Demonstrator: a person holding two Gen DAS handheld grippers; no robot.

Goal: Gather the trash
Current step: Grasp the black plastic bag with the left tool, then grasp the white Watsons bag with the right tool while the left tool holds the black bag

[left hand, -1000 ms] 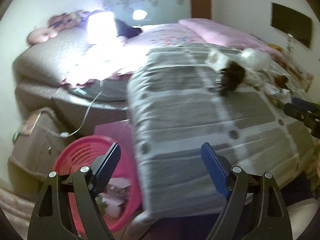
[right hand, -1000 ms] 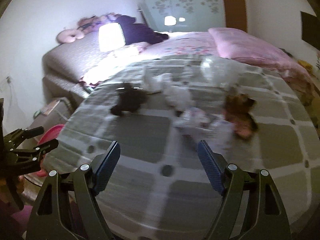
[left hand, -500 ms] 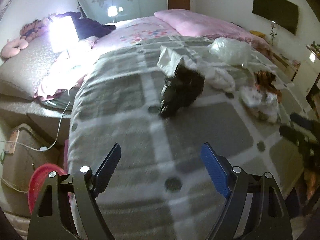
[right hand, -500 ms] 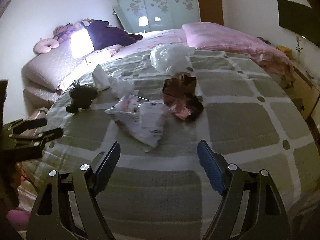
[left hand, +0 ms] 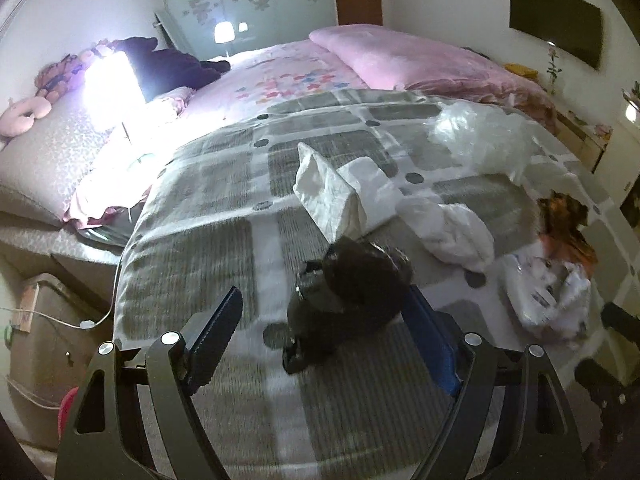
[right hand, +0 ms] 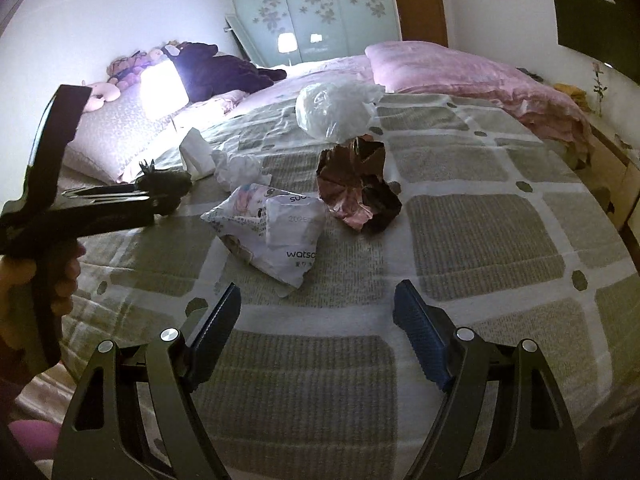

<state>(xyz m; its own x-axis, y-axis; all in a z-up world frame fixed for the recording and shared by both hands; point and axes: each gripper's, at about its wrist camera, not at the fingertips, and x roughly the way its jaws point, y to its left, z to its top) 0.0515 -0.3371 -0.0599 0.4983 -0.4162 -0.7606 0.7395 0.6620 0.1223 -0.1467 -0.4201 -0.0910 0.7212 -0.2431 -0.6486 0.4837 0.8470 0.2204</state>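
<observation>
Trash lies on a grey checked blanket (left hand: pixel 208 264). A crumpled black bag (left hand: pixel 352 284) sits between the fingers of my left gripper (left hand: pixel 323 292), whose jaws are closing; the left pad is still clear of it. From the right wrist view the same black bag (right hand: pixel 168 184) shows at the tip of the left gripper (right hand: pixel 156 196). My right gripper (right hand: pixel 318 286) stands open and holds nothing, just short of a white printed bag (right hand: pixel 272 232). Behind that lie a brown and pink foil wrapper (right hand: pixel 356 188) and a clear plastic bag (right hand: pixel 336 108). White tissues (left hand: pixel 328 196) lie beyond the black bag.
A pink basket (left hand: pixel 66 412) peeks out at the lower left beside the bed. A bright lamp (left hand: pixel 112 84) and a cardboard box (left hand: pixel 44 320) with a cable stand left of the bed. A pink quilt (right hand: pixel 460 68) covers the far side.
My left gripper swung from above the pink basket onto the blanket and closed in around the black bag. My right gripper drew nearer the printed bag, then held still.
</observation>
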